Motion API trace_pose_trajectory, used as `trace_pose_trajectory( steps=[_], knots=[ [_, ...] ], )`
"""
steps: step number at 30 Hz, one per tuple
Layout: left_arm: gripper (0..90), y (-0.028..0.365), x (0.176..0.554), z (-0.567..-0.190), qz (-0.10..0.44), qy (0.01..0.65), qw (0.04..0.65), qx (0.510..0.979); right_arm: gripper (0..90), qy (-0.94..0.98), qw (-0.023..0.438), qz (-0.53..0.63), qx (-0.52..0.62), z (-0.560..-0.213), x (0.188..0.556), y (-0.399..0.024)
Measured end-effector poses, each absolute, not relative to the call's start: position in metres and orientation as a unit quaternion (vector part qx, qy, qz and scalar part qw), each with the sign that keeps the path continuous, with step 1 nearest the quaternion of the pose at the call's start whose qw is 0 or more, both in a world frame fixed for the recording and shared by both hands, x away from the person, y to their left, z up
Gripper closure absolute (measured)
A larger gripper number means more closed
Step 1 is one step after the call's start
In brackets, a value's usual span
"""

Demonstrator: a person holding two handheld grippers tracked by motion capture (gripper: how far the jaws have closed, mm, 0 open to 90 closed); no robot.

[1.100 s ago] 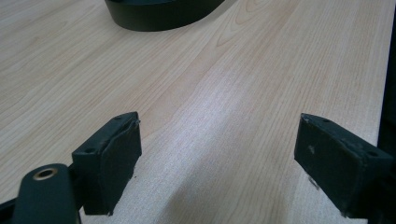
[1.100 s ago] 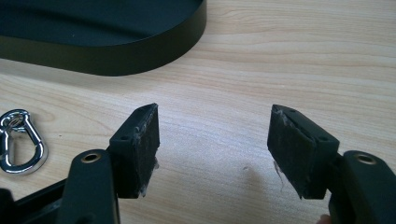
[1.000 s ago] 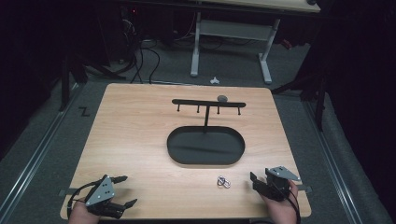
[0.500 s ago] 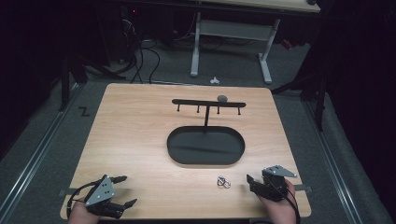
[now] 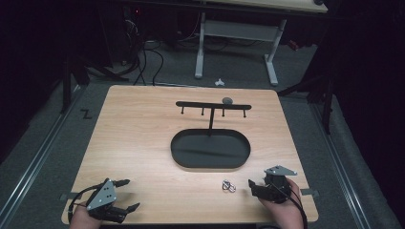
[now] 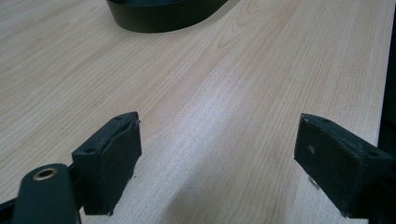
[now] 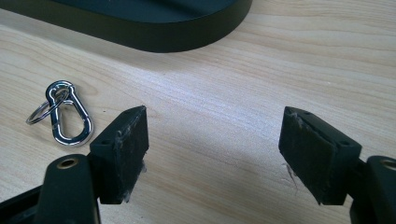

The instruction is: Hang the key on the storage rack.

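**Carabiner clip lying just left of the open right gripper**

Leftmost, at the near left corner of the bench (image 5: 133,138), the left gripper (image 5: 125,194) rests with its jaws spread wide and nothing between them; its own view shows bare pale wood grain between the two black, blocky pads (image 6: 112,158). Toward the centre stands a matt black stand (image 5: 212,106): an oval, low-walled tray (image 5: 210,149) from which a thin post rises to a horizontal bar with short pegs hanging from it. Right of centre, just in front of the tray's near rim, lies the carabiner clip (image 5: 229,185), a small polished metal snap hook with a thin split ring (image 7: 41,112) threaded through its narrow end. It lies flat on the bench, touching neither gripper. In the right gripper view its long axis runs roughly away from the camera, ring end farther. Farthest right, the right gripper (image 5: 254,187) is released, its jaws having just been opening, with only bench surface between them. The clip lies close beside its left jaw, outside the gap, so this hand is much the nearer; a grasp would probably call for a short shift to the left.
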State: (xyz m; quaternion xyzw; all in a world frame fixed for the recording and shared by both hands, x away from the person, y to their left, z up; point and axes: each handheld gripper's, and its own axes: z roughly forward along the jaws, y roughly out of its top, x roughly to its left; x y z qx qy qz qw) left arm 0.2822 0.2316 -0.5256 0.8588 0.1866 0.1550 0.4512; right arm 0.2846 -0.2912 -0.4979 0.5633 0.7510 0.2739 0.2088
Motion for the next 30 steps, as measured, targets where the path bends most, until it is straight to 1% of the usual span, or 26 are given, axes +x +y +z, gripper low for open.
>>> trace_pose_trajectory(
  steps=[13,22,25,30],
  knots=[
    [15.3,0.231,0.29,-0.524,0.169,0.207,0.454,0.85,24.7,0.782,0.188,0.234,0.546,-0.495,0.289,-0.288],
    [15.3,0.226,0.291,-0.525,0.166,0.201,0.448,0.855,27.2,0.797,0.163,0.219,0.539,-0.49,0.296,-0.285],
    [15.3,0.227,0.29,-0.525,0.164,0.199,0.449,0.856,30.7,0.801,0.162,0.214,0.535,-0.489,0.298,-0.285],
    [15.3,0.228,0.289,-0.525,0.163,0.199,0.452,0.854,31.4,0.807,0.148,0.197,0.537,-0.488,0.301,-0.285]
  ],
)
